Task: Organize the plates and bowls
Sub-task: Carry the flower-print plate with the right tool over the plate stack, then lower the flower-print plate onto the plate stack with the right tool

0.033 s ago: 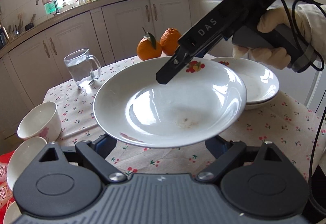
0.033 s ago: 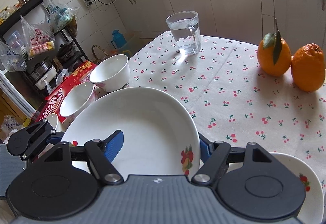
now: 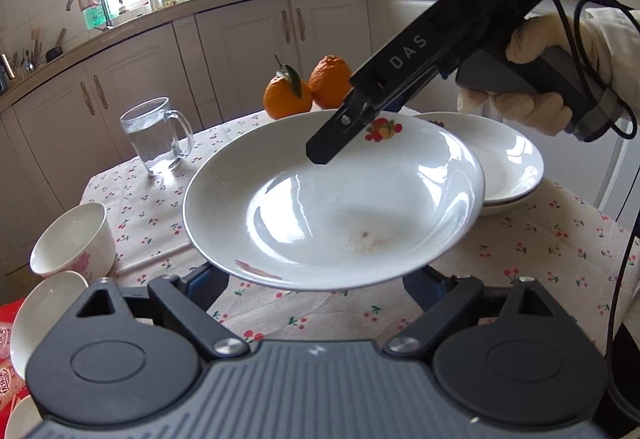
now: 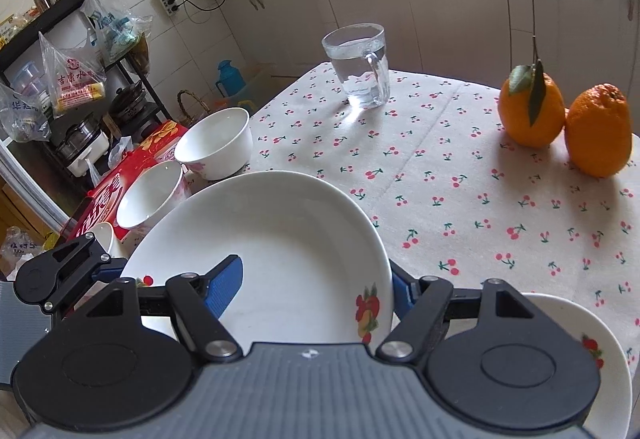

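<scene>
A white deep plate [image 3: 332,199] with a fruit print is held above the cherry tablecloth. My right gripper [image 3: 360,119] is shut on its far rim; in the right wrist view its blue pads [image 4: 224,285] clamp the plate [image 4: 280,239]. My left gripper [image 3: 312,279] is open, its fingers spread under the plate's near rim. A stack of two similar plates [image 3: 504,167] sits behind on the right, also at the lower right of the right wrist view [image 4: 600,359]. White bowls [image 3: 72,243] [image 4: 216,143] stand at the table's left edge.
A glass mug of water [image 3: 156,135] [image 4: 360,63] stands at the far left of the table. Two oranges [image 3: 308,89] [image 4: 560,123] sit at the back. A red box [image 4: 120,187] lies under the left bowls. Kitchen cabinets [image 3: 240,39] stand behind.
</scene>
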`<move>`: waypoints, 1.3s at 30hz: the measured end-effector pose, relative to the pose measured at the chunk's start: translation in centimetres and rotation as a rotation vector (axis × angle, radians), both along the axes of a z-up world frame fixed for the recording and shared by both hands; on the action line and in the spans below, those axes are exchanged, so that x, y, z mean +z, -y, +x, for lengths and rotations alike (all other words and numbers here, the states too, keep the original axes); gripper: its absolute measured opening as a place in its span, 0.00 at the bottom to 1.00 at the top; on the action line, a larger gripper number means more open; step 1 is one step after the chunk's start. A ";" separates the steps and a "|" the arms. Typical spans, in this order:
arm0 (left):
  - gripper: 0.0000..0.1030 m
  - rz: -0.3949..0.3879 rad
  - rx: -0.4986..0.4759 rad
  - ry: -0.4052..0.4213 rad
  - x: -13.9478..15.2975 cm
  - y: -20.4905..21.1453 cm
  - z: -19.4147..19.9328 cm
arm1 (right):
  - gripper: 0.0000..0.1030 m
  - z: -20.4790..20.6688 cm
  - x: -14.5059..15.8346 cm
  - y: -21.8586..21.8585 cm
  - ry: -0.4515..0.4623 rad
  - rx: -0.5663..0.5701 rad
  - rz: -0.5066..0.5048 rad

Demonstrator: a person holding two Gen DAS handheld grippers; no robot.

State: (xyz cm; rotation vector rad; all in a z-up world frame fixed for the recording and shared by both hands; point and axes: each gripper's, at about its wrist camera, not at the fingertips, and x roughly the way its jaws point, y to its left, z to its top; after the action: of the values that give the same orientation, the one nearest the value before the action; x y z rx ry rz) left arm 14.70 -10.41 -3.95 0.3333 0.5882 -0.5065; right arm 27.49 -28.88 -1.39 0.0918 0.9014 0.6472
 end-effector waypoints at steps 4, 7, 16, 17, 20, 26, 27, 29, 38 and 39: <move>0.90 -0.007 -0.049 -0.004 0.0 1.6 -0.1 | 0.77 -1.4 0.3 2.3 0.008 -0.047 -0.005; 0.90 -0.007 -0.088 -0.011 -0.1 2.8 0.0 | 0.77 -2.3 0.4 3.9 0.010 -0.084 -0.014; 0.90 -0.018 -0.185 -0.027 -0.2 6.2 0.6 | 0.78 -4.3 0.6 8.0 0.017 -0.188 -0.033; 0.90 -0.019 -0.193 -0.031 -0.3 6.5 0.7 | 0.78 -4.5 0.6 8.4 0.017 -0.198 -0.034; 0.90 -0.018 -0.213 -0.039 -0.5 7.5 1.1 | 0.78 -4.8 0.6 9.6 0.018 -0.225 -0.032; 0.90 -0.012 -0.238 -0.046 -0.7 8.7 1.5 | 0.78 -5.2 0.1 11.5 0.015 -0.266 -0.027; 0.90 -0.011 -0.240 -0.046 -0.8 8.9 1.5 | 0.78 -5.3 0.0 11.7 0.015 -0.272 -0.025; 0.90 -0.006 -0.243 -0.048 -0.9 9.3 1.6 | 0.78 -5.4 -0.2 12.1 0.013 -0.280 -0.020; 0.91 0.004 -0.242 -0.072 -1.2 10.0 2.2 | 0.78 -5.0 -1.5 13.0 -0.004 -0.287 -0.001; 0.91 0.002 -0.243 -0.073 -1.1 10.0 2.2 | 0.78 -5.0 -1.7 13.2 -0.006 -0.288 0.002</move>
State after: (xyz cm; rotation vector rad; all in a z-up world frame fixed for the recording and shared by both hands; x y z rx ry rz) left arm 16.94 -20.42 -5.08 0.3915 0.6226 -0.7546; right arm 22.53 -42.04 -3.06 0.2210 0.8732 0.3793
